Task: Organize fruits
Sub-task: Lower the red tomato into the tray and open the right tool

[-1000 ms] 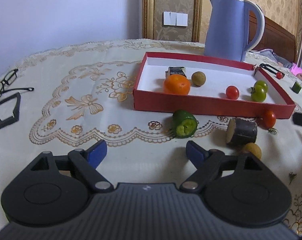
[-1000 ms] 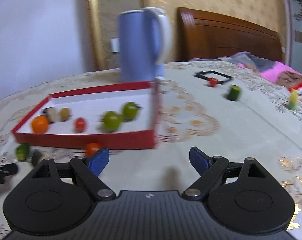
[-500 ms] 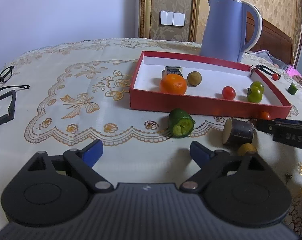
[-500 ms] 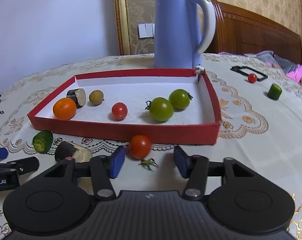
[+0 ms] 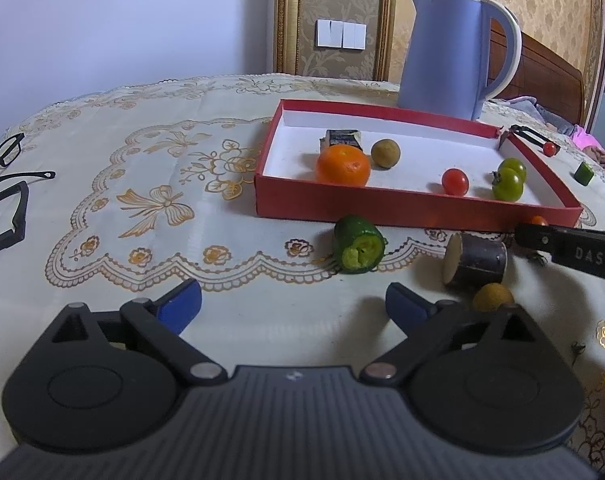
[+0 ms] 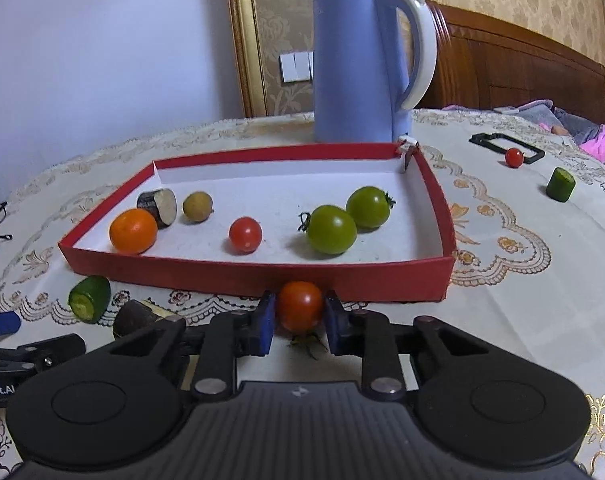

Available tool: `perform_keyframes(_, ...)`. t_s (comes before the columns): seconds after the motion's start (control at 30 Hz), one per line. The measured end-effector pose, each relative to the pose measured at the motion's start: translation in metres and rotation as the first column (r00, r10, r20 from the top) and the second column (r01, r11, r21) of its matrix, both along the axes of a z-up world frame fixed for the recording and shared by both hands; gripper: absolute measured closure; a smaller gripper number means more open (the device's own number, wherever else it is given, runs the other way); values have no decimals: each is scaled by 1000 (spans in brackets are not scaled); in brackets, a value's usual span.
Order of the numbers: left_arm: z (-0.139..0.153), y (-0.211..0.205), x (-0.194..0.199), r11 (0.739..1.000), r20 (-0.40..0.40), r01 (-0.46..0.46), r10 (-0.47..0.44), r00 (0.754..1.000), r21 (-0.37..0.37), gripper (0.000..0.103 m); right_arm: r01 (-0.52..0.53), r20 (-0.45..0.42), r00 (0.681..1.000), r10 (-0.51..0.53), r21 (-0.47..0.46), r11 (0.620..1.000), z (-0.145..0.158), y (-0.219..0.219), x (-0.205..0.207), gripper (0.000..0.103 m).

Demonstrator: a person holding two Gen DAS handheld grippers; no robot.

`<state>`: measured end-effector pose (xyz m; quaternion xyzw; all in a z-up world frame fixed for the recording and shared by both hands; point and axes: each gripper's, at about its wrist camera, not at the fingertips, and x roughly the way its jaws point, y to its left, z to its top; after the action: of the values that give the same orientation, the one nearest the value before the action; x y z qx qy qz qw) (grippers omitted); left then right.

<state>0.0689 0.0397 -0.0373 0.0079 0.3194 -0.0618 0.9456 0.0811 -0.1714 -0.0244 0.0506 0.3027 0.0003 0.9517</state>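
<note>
Covering the table [image 5: 230,320] is a cream cloth with gold embroidered flowers, bows and scalloped borders, and behind it the room shows a pale lilac wall, a gilt-framed panel of patterned gold wallpaper with a white switch plate [image 5: 340,33], and a dark wooden headboard [image 6: 514,72]. The right gripper [image 6: 300,312] has just been closing and now presses its blue pads on a red tomato [image 6: 300,306], which sits on the cloth right against the near wall of a red tray [image 6: 254,276] straight ahead of it. Inside the tray, beyond that gripper, lie an orange [image 6: 133,231], a dark cut piece [image 6: 158,207], a small brown fruit [image 6: 197,207], a red cherry tomato [image 6: 245,235] and two green tomatoes [image 6: 331,229]. A blue kettle [image 6: 362,68] stands just behind the tray. Farther off to the right of that gripper are another small red tomato [image 6: 514,157] beside a black frame, and a green cucumber piece [image 6: 560,184]. The left gripper [image 5: 292,306] has just been opening; its jaws stand wide with nothing between them, over bare cloth. Just ahead of it lies a cut cucumber end [image 5: 358,244], and ahead to its right a dark stub [image 5: 476,260] and a small yellow-brown fruit [image 5: 493,298]. Glasses [image 5: 6,160] lie far to its left.
</note>
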Motion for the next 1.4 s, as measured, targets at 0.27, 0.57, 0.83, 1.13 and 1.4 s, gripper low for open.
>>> perform_keyframes(0.27, 0, 0, 0, 1000, -2, 4, -4, 1000, -3, 2, -5, 88, 996, 9, -47, 999, 22, -4, -15, 78)
perform_keyframes(0.57, 0, 0, 0, 1000, -1, 5, -5, 1000, -8, 2, -30, 67, 997, 35, -76, 997, 24, -2, 33, 78)
perform_keyframes(0.83, 0, 0, 0, 1000, -1, 6, -6, 1000, -10, 2, -146, 20, 988, 150, -137, 980, 12, 23, 61, 78)
perform_keyframes(1.13, 0, 0, 0, 1000, -1, 6, -6, 1000, -10, 2, -137, 33, 989, 142, -128, 982, 12, 22, 66, 77)
perform_keyframes(1.4, 0, 1, 0, 1000, 0, 5, -5, 1000, -14, 2, -110, 57, 991, 118, -121, 986, 13, 15, 53, 64)
